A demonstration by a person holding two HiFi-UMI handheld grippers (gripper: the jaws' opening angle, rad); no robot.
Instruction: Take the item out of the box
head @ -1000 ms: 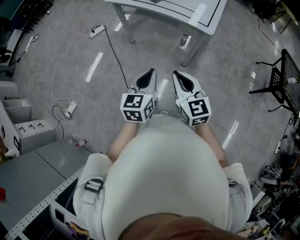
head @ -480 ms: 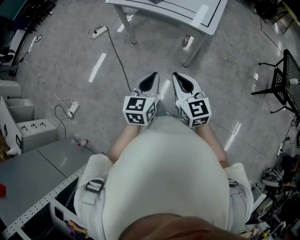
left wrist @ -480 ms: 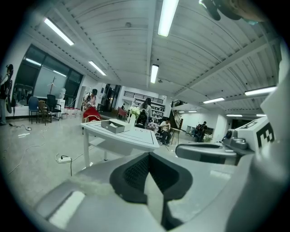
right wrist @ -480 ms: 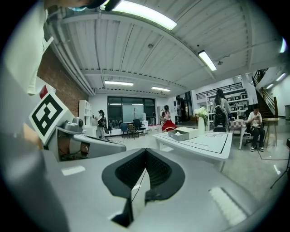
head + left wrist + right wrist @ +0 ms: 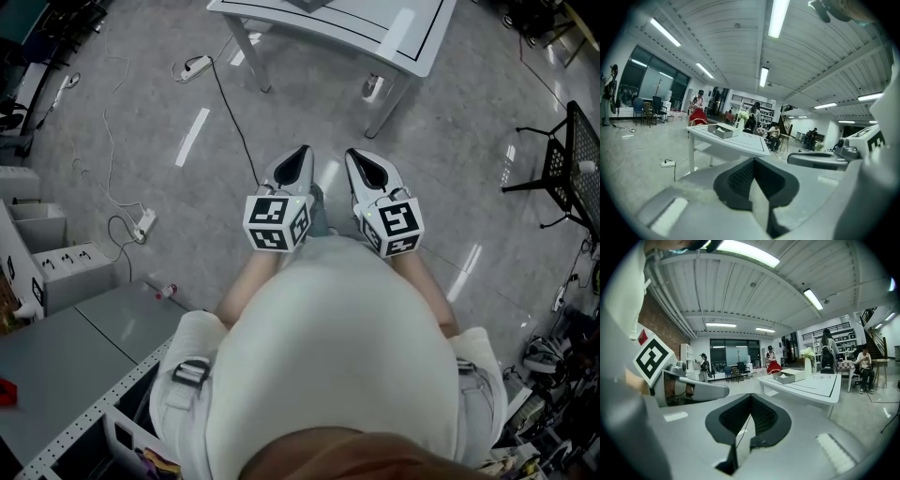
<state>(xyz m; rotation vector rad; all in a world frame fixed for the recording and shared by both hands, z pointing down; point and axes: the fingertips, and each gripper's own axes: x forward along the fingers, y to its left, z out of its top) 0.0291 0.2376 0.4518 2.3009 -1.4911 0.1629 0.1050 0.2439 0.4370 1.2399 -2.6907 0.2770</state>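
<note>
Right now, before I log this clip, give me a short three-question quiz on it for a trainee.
1. Where is the box? A on the white table; B in the left gripper; C in the right gripper.
2. True or false: the left gripper's jaws stand wide apart.
3. Fill in: the right gripper is ___ and holds nothing.

Key: 1 A. 2 False: they are together, with nothing between them. 3 shut.
</note>
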